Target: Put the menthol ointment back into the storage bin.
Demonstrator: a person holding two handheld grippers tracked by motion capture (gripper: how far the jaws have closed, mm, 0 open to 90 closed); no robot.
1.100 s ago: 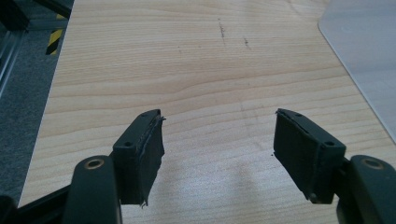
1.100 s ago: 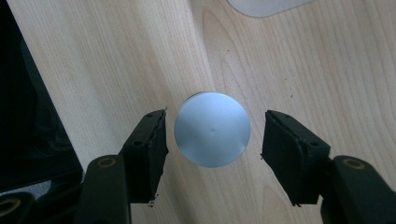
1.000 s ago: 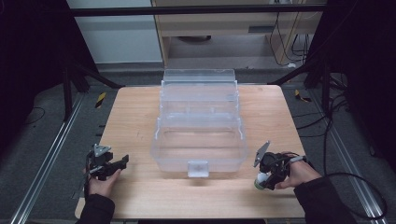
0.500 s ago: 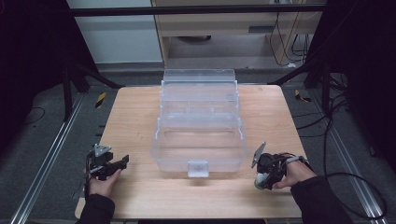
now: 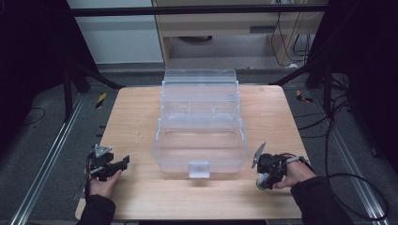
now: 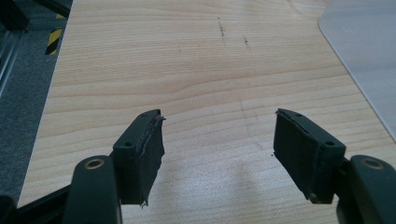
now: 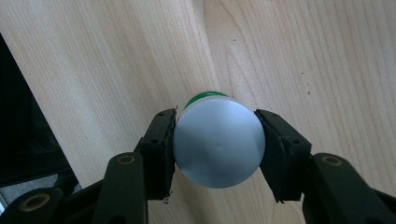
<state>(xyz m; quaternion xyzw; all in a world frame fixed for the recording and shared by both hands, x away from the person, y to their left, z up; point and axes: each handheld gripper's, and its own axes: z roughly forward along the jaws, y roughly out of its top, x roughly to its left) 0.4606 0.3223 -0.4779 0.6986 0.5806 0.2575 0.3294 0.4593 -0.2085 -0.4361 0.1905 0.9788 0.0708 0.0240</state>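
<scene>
Jaws of my right hand-held gripper (image 7: 218,144) have just closed on the bottle (image 7: 218,142) by the clear box (image 5: 201,136). My left hand-held gripper (image 6: 218,144) sits wide apart over the surface (image 6: 187,60).

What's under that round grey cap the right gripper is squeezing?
Beneath the grey cap, a sliver of green body peeks out at its far edge, above the wooden table. The cap hides the rest, so its shape and contents cannot be seen. The right gripper clamps the cap's sides.
</scene>
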